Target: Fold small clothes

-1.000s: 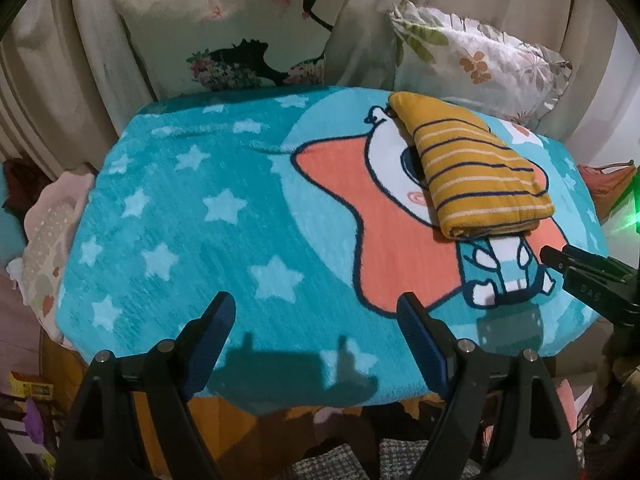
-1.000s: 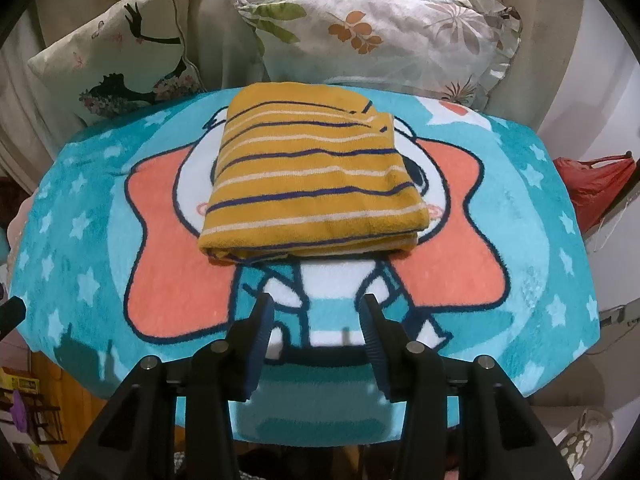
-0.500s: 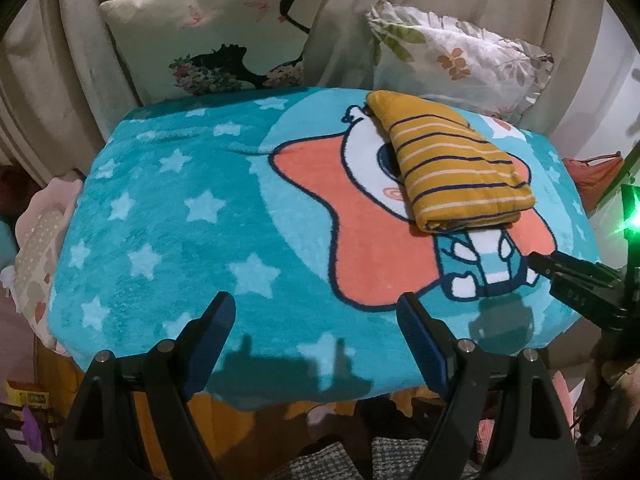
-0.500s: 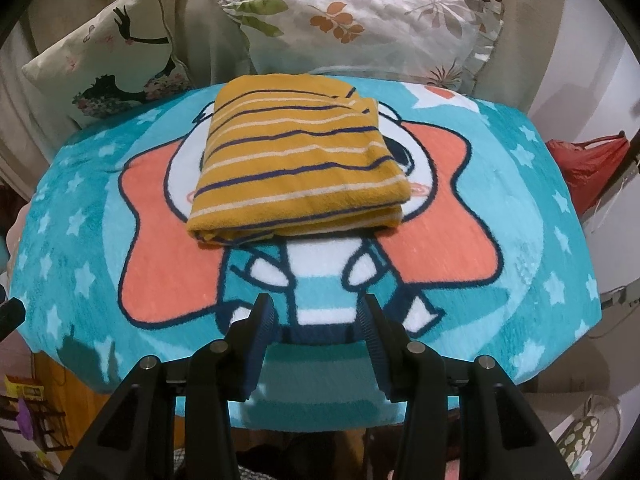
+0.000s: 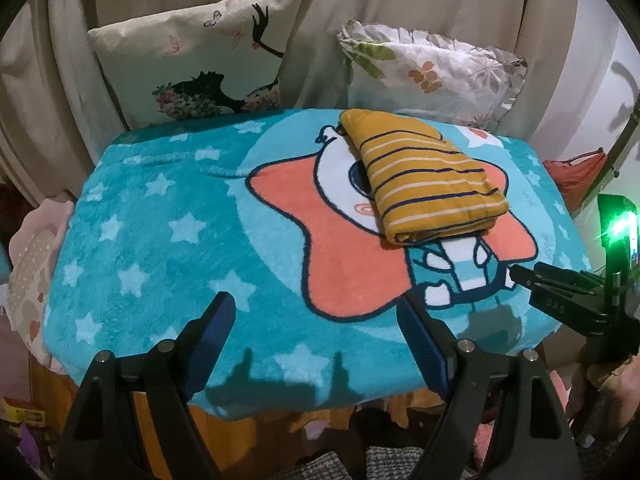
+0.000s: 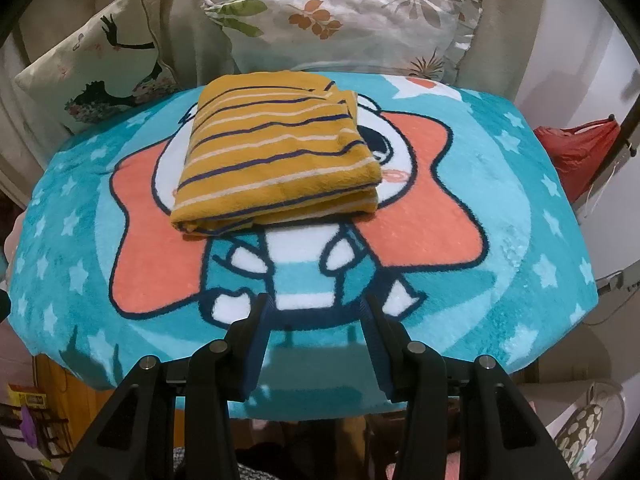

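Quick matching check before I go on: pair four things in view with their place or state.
Things:
1. mustard yellow striped folded garment
2. cushion with a black silhouette print
3. leaf-print frilled cushion
4. red bag

Places or states:
A. far right, off the blanket's edge
B. behind the blanket, at left
C. lying on the teal star-print cartoon blanket, held by no jaws
D. behind the blanket, right of the other cushion

Pairs: 1-C, 2-B, 3-D, 4-A
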Motion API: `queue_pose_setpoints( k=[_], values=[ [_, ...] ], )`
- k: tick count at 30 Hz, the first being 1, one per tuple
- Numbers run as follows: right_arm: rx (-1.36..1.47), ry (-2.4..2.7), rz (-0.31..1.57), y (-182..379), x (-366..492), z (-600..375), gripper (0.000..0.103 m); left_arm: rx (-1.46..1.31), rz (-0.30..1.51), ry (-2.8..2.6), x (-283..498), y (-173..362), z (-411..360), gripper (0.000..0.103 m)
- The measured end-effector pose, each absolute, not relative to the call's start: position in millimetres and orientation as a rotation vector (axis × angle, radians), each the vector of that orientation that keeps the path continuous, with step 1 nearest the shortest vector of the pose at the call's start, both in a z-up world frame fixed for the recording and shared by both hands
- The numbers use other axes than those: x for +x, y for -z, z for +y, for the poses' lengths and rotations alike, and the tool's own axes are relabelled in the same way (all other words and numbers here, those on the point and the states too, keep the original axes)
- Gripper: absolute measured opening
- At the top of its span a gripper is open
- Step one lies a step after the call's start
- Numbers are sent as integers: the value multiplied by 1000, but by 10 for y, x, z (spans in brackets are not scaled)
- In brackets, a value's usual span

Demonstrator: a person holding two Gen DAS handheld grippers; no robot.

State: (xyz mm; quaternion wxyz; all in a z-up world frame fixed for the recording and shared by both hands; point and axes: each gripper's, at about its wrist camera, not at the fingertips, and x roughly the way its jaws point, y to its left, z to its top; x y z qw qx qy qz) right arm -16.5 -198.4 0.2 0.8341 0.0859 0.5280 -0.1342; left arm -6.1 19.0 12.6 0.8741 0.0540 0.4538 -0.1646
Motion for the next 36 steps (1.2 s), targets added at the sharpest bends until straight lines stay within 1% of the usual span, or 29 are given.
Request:
queue_pose_setpoints(
  k=[10, 23, 36],
  values=[
    [186, 291, 1118, -4, -220, -2025, 49, 125, 919, 345, -110, -173, 151, 82],
    [183, 294, 1122, 12, -223, -1988, 49, 201, 824, 293, -195, -268, 158, 82],
    [170, 282, 1137, 54, -116, -1858, 50, 185, 838, 285, -118, -240, 257, 82]
  ],
)
